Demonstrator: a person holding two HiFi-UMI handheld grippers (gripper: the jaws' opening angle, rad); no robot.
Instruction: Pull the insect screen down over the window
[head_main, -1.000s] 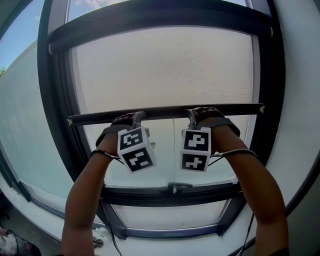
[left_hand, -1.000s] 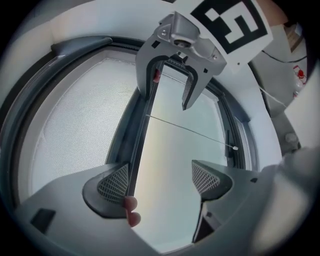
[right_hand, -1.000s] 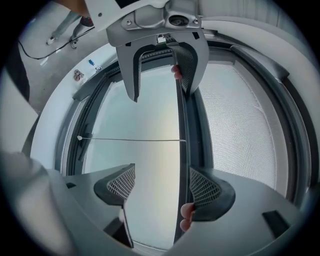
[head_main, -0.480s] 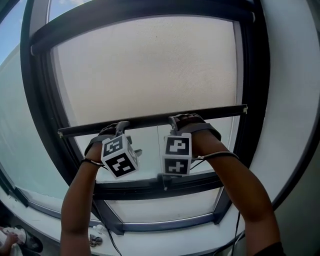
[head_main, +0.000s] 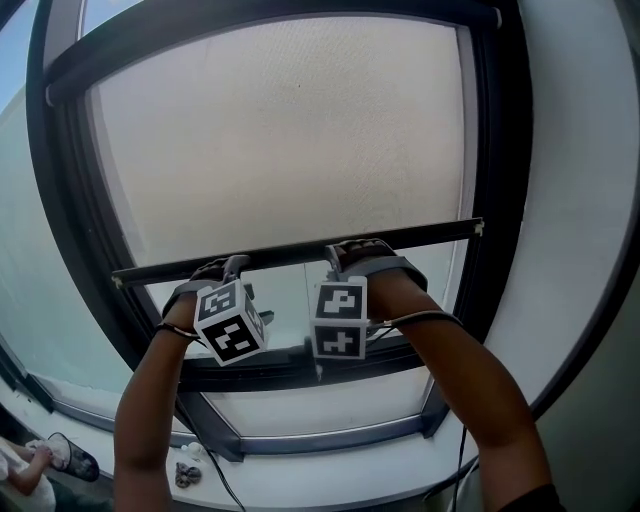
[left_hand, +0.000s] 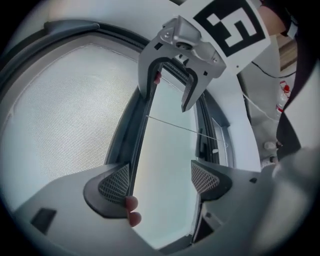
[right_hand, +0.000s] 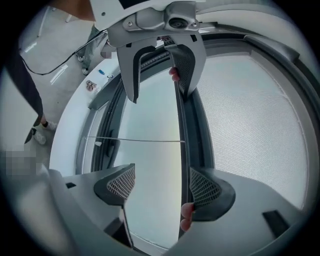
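Over the last second I've drawn the bottom bar (head_main: 290, 258) of the insect screen (head_main: 290, 140) lower, and my left gripper (left_hand: 160, 181) and right gripper (right_hand: 162, 187) have come down with it. The strip of bare glass (head_main: 288, 300) between the bar and the window's lower rail (head_main: 400, 352) has shrunk to a narrow band, and mesh now covers more of the pane. My marker cubes, which hung clear above that rail before, now reach down to it in the head view.
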